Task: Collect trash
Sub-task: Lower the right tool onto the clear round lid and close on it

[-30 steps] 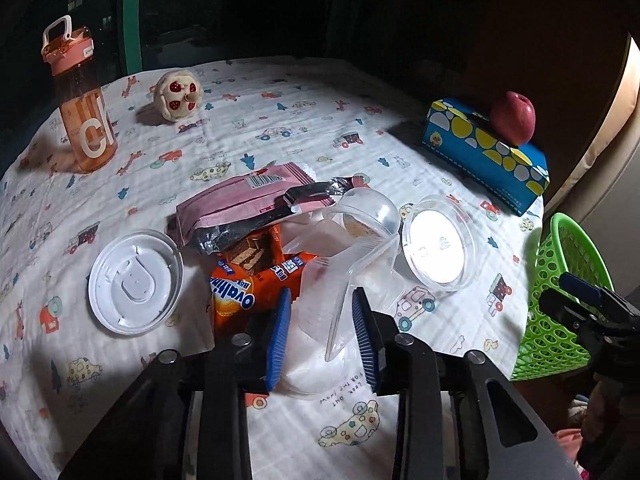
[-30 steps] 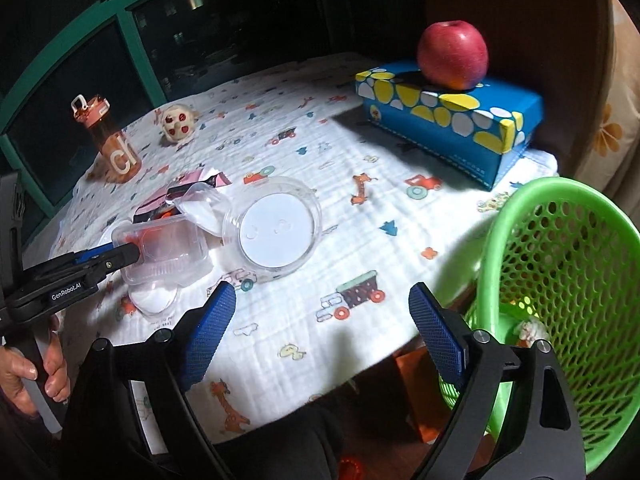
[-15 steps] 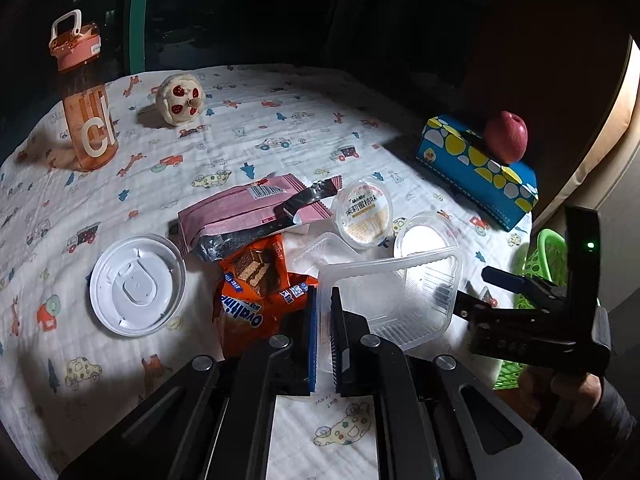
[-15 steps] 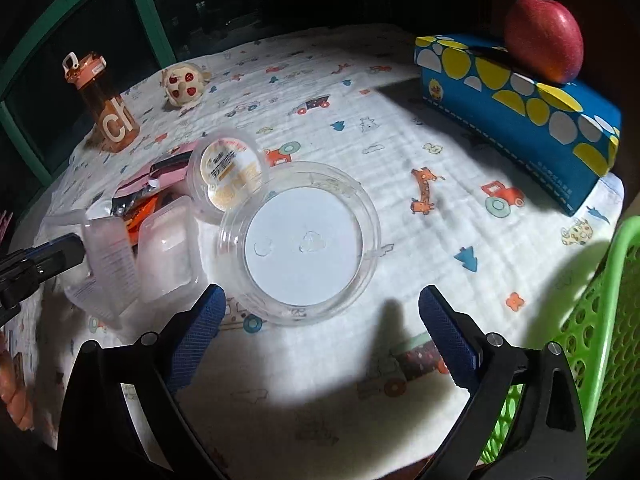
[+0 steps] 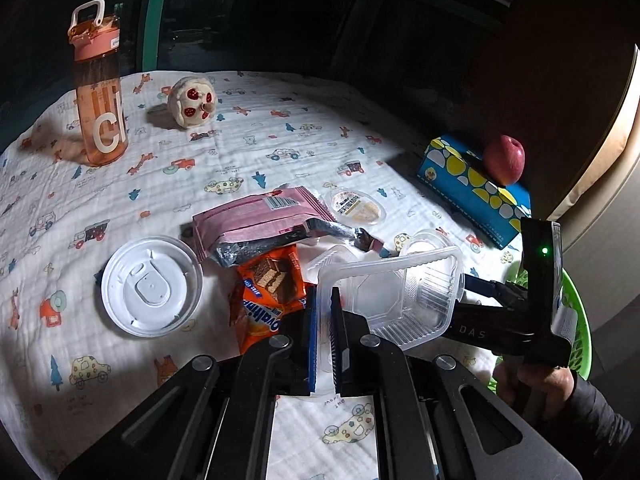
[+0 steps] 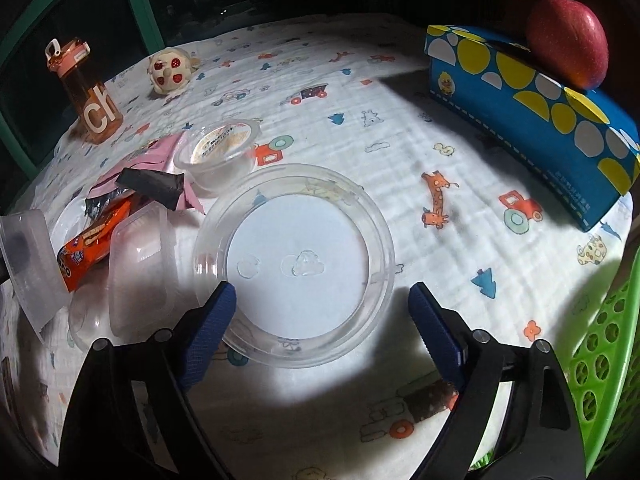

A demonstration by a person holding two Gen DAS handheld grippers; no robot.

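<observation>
My left gripper (image 5: 323,312) is shut on the rim of a clear rectangular plastic tray (image 5: 404,296) and holds it tilted above the table; the tray also shows at the left edge of the right wrist view (image 6: 28,256). My right gripper (image 6: 322,304) is open, its fingers on either side of a clear round lid (image 6: 294,264) that lies on the cloth. Other trash lies near: an orange Ovaltine wrapper (image 5: 268,292), a pink wrapper (image 5: 256,220), a white round lid (image 5: 150,286), a small pudding cup (image 6: 218,152) and another clear tray (image 6: 140,264).
A green mesh basket (image 6: 600,356) stands off the table's right edge. A blue tissue box (image 6: 532,112) with a red apple (image 6: 568,40) on it sits at the right. An orange water bottle (image 5: 100,96) and a small round toy (image 5: 192,106) stand at the back.
My left gripper closed on the clear tray and lifted it. My right gripper moved from the basket to the clear round lid, still open.
</observation>
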